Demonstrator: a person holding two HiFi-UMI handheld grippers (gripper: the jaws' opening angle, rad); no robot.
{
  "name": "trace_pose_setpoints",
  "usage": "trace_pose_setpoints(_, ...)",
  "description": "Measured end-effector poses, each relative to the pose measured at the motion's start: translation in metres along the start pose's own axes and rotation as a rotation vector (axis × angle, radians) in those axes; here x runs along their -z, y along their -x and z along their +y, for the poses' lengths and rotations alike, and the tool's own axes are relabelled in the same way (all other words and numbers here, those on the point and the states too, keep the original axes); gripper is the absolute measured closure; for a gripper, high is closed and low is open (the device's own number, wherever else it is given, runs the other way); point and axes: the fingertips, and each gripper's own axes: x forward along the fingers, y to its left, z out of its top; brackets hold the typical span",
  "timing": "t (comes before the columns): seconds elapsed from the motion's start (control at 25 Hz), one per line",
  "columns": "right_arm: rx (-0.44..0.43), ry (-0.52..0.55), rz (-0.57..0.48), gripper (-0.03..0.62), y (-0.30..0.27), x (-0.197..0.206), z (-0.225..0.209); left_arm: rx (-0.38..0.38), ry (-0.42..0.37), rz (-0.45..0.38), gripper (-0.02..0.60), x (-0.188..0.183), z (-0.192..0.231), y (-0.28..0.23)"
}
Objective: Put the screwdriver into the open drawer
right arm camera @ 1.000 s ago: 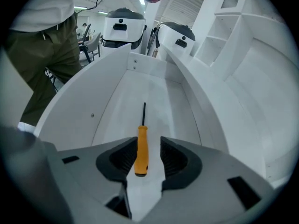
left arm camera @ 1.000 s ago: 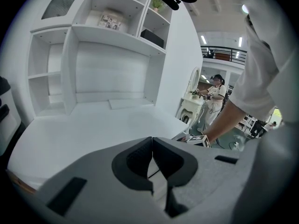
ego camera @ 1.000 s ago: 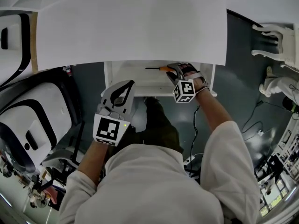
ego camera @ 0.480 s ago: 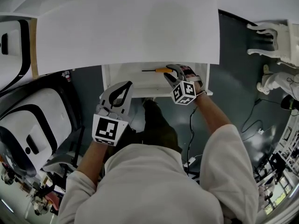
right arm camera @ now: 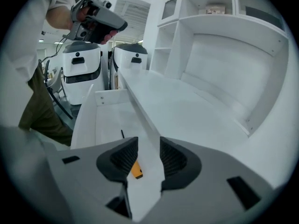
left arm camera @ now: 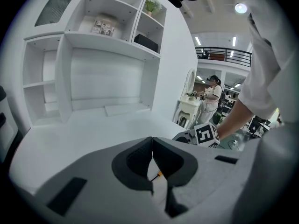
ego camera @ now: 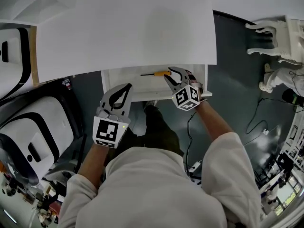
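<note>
The screwdriver (ego camera: 154, 73), orange-handled with a black shaft, lies flat inside the open white drawer (ego camera: 142, 95) under the desk top. My right gripper (ego camera: 171, 73) hovers just right of its handle. That gripper is open, and its jaws have just been closing slightly with nothing between them. In the right gripper view the handle (right arm camera: 136, 170) lies on the drawer floor (right arm camera: 105, 113) below the parted right gripper (right arm camera: 148, 148). My left gripper (ego camera: 127, 86) hangs in front of the drawer, shut and empty. In the left gripper view the left gripper's (left arm camera: 152, 146) pads touch, and the screwdriver (left arm camera: 158, 175) shows below them.
The white desk top (ego camera: 128, 37) overhangs the drawer's back. Shelves (left arm camera: 107, 27) rise above it. White machines (ego camera: 28, 122) stand to the left and ornate white furniture (ego camera: 275, 32) to the right. A cable (ego camera: 190, 127) runs over the dark floor. A person (left arm camera: 214, 90) stands in the background.
My right gripper has lifted off the drawer, rolled, and drawn slightly away from the screwdriver's handle. The screwdriver stays where it lay. My left gripper has kept still.
</note>
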Motion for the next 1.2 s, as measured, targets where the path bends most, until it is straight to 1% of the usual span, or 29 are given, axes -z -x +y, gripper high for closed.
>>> trace_pose_setpoints(0.4,0.120,-0.207,-0.088,0.447,0.039,-0.025,-0.027,0.011,-0.028,-0.015,0.575,-0.011,-0.005,-0.001)
trace_pose_setpoints(0.76,0.208,-0.384,-0.176,0.451,0.072,-0.045,-0.040,0.007,-0.046,-0.033,0.575,-0.021,-0.004,0.001)
trace_pose_setpoints(1.2,0.312,-0.516,-0.282,0.464,0.122,-0.070,-0.056,0.000,-0.059,-0.056,0.576,-0.034,-0.005,0.003)
